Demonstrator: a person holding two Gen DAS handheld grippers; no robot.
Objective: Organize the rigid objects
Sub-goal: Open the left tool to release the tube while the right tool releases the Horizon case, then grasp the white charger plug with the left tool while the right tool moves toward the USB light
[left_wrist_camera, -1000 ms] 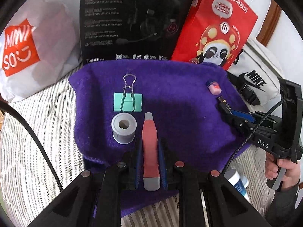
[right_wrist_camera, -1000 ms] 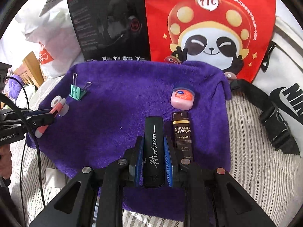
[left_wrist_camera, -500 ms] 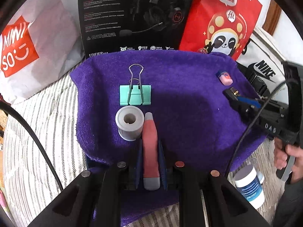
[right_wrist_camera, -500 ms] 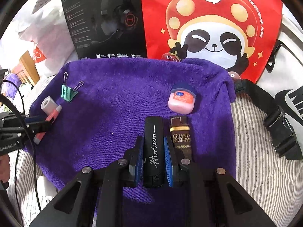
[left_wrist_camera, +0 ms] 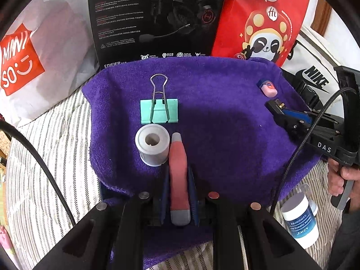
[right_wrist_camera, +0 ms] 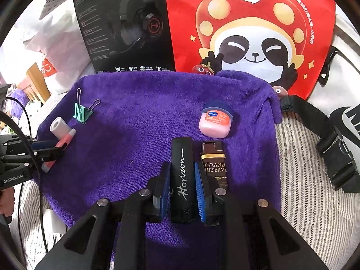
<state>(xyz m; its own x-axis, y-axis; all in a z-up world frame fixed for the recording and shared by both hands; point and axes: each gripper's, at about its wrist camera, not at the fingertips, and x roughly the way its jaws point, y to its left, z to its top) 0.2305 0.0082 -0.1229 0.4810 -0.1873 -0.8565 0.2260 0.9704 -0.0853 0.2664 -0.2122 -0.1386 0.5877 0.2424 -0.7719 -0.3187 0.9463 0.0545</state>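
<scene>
- Here, the left gripper (left_wrist_camera: 178, 180) is closed on a red utility knife (left_wrist_camera: 178, 175), its blue pads pressing both sides of the handle.
- The knife's pale tip points away from the camera, and its side lies just beside a grey tape roll (left_wrist_camera: 152, 144) that stands on the purple towel (left_wrist_camera: 225, 123).
- Just beyond the roll lies a green binder clip (left_wrist_camera: 159, 110), flat on the towel, wire handles pointing toward the far edge.
- The right gripper (right_wrist_camera: 182, 186) is clamped around a black Horizon case (right_wrist_camera: 182, 180), which lies lengthwise between the jaws on the towel.
- Just right of that case lies a brown Grand Reserve lighter (right_wrist_camera: 214, 164), close to the right finger.
- A pink jar with a blue lid (right_wrist_camera: 216, 121) sits on the towel beyond the lighter.
- The towel is spread over a striped bed sheet (right_wrist_camera: 303, 180).
- Behind it stand a black headset box (left_wrist_camera: 155, 18) and a red panda bag (right_wrist_camera: 252, 29).
- A white bottle (left_wrist_camera: 300, 220) stands off the towel's near right corner in the left view.
</scene>
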